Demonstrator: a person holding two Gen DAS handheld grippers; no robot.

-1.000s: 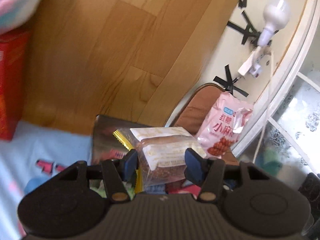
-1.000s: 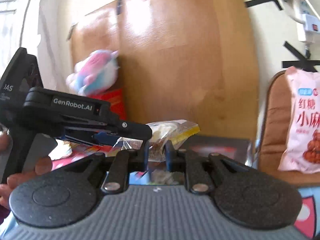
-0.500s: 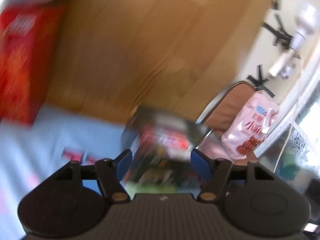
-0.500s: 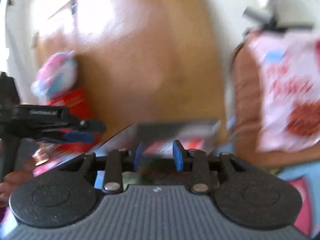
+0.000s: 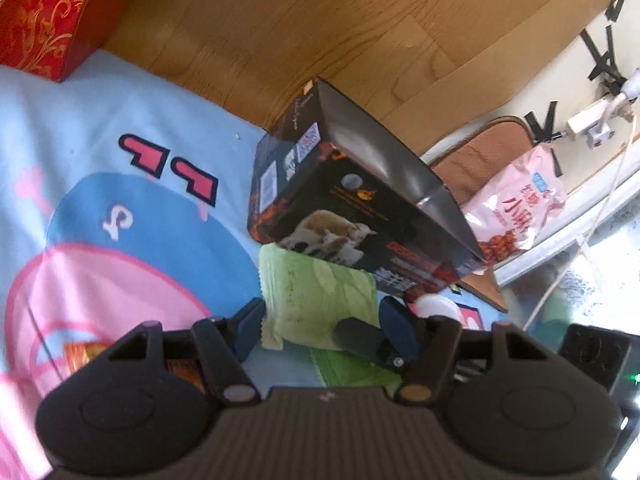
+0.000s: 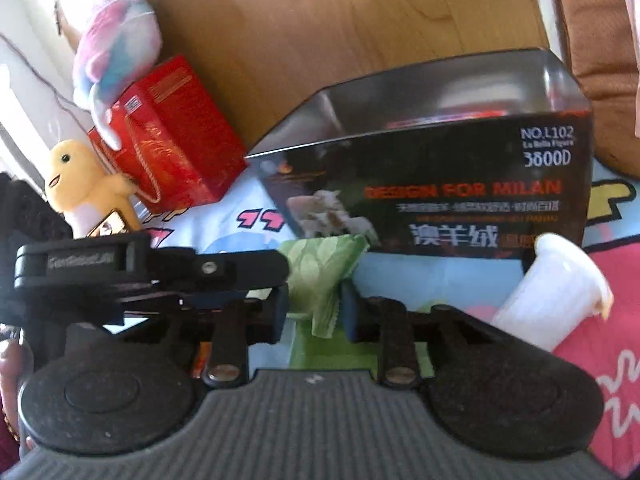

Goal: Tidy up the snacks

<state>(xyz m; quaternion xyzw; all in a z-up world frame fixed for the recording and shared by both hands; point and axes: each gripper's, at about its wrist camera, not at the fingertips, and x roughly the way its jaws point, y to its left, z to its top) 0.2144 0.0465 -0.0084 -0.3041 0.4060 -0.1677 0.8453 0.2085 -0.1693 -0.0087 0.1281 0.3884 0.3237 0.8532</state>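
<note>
A home, likely a bedroom: cartoon blanket point(image 5: 120, 208), wooden headboard point(image 5: 320, 20), plush toys point(image 6: 116, 48), red gift box point(image 6: 176, 136) near the blanket's edge, taped power strip point(image 5: 592, 120).

Wood board point(image 5: 320, 24) fills upper frame before me. Cream wall point(image 5: 560, 80) at upper right, black tape crosses point(image 5: 600, 56), white plug point(image 5: 588, 120). Blue-pink cartoon mat point(image 5: 120, 208) across lower left. Daylight from window point(image 5: 612, 264) at right edge.
</note>
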